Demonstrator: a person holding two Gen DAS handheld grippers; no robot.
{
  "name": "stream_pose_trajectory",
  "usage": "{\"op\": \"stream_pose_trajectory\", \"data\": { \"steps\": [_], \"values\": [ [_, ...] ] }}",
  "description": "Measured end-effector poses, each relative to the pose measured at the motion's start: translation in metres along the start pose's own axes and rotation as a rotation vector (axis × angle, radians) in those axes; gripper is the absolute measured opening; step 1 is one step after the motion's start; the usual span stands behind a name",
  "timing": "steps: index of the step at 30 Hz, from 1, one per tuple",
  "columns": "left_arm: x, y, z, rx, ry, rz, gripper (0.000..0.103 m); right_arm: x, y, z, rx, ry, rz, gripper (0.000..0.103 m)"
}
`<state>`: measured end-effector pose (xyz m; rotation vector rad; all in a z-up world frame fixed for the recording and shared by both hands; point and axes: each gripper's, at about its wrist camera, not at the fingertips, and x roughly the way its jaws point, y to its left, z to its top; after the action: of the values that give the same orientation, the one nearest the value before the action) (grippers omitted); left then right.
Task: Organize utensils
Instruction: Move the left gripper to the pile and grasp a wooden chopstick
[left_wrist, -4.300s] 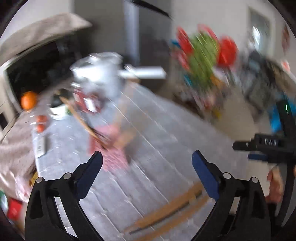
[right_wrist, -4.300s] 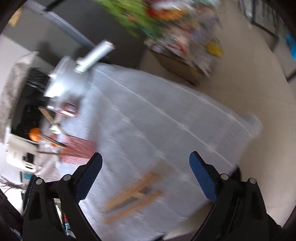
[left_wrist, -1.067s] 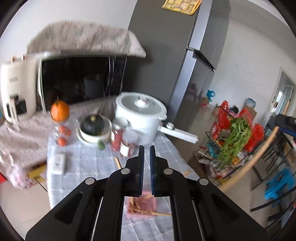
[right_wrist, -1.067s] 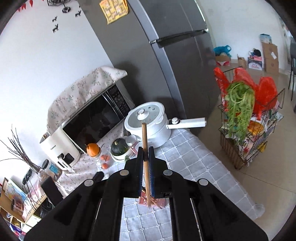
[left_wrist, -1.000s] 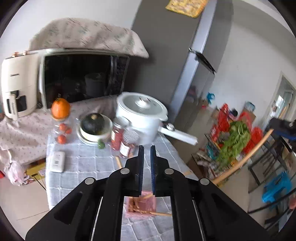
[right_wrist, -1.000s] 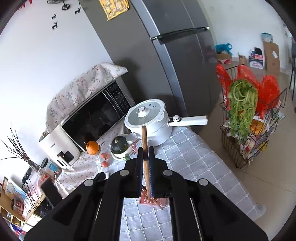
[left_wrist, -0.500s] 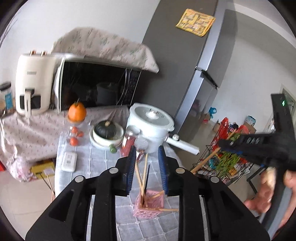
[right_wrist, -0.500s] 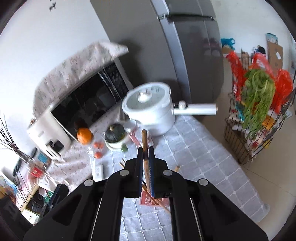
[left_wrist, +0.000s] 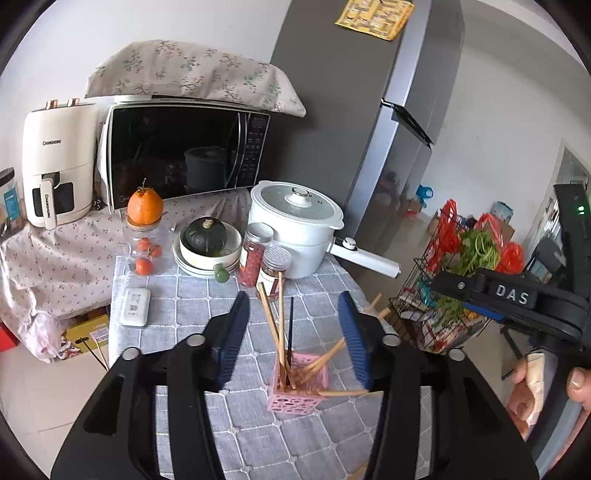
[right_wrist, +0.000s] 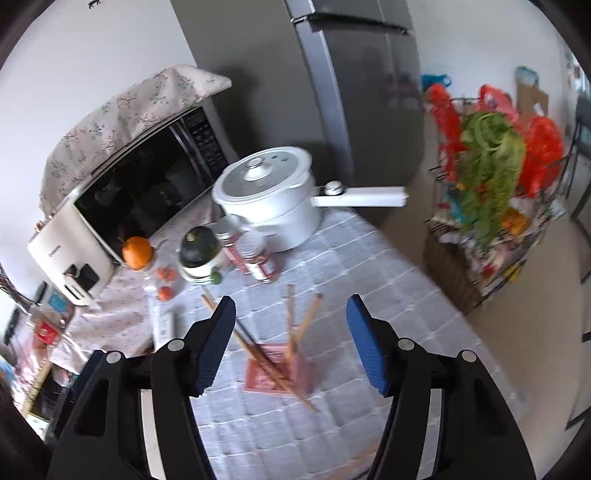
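The grey fridge (left_wrist: 332, 122) stands tallest, behind the pink holder (left_wrist: 297, 395) and to its right. Left of the fridge, far behind the holder, a microwave (left_wrist: 184, 155) sits under a flowered cloth (left_wrist: 192, 74), with a cream air fryer (left_wrist: 55, 162) beside it. The counter (left_wrist: 207, 295), under a grey checked cloth, carries the holder near its front middle. A wire rack of greens and red bags (left_wrist: 469, 266) stands on the floor to the holder's right.

Behind the holder sits a white electric pot (left_wrist: 295, 229) with its long handle pointing right. Left of the pot a dark squash rests in a bowl (left_wrist: 208, 240), and further left an orange (left_wrist: 145, 206) tops a glass jar. Two spice jars (left_wrist: 266, 262) stand between the pot and the holder (the nearest things to it).

The left tool (left_wrist: 293, 332) hangs just above the holder; its jaws have just been opening, and the sticks between them touch neither pad. The right tool (right_wrist: 291, 339) also hovers over the holder, jaws just opened wide, and grips nothing.

The holder stands upright. The chopsticks (left_wrist: 279, 325) rest in it, some nearly upright, others leaning out rightward, one almost flat across its rim. A white remote (left_wrist: 135, 312) lies flat to the holder's left.
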<state>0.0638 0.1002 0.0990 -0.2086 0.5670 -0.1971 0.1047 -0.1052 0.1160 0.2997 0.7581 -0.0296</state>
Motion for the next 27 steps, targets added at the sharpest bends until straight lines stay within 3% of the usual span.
{"op": "stream_pose_trajectory", "data": {
  "steps": [1, 4, 8, 14, 20, 25, 27],
  "values": [
    [0.0, -0.003, -0.003, 0.007, 0.001, 0.005, 0.059, -0.002, -0.004, -0.001, -0.009, -0.007, -0.013, 0.063],
    [0.003, -0.012, -0.015, 0.027, 0.021, 0.013, 0.071, -0.011, -0.02, -0.013, -0.009, -0.028, -0.041, 0.079],
    [0.017, -0.029, -0.045, 0.101, 0.122, 0.015, 0.093, -0.018, -0.059, -0.04, 0.053, -0.033, -0.066, 0.092],
    [0.042, -0.064, -0.101, 0.275, 0.303, -0.001, 0.096, -0.002, -0.148, -0.1, 0.253, 0.104, -0.063, 0.095],
    [0.072, -0.102, -0.164, 0.396, 0.509, -0.074, 0.096, 0.018, -0.224, -0.168, 0.364, 0.259, -0.151, 0.095],
    [0.116, -0.122, -0.202, 0.386, 0.682, -0.085, 0.095, 0.027, -0.267, -0.21, 0.413, 0.321, -0.209, 0.095],
    [0.134, -0.126, -0.21, 0.359, 0.73, -0.081, 0.093, 0.029, -0.275, -0.214, 0.448, 0.363, -0.175, 0.095]
  ]
}}
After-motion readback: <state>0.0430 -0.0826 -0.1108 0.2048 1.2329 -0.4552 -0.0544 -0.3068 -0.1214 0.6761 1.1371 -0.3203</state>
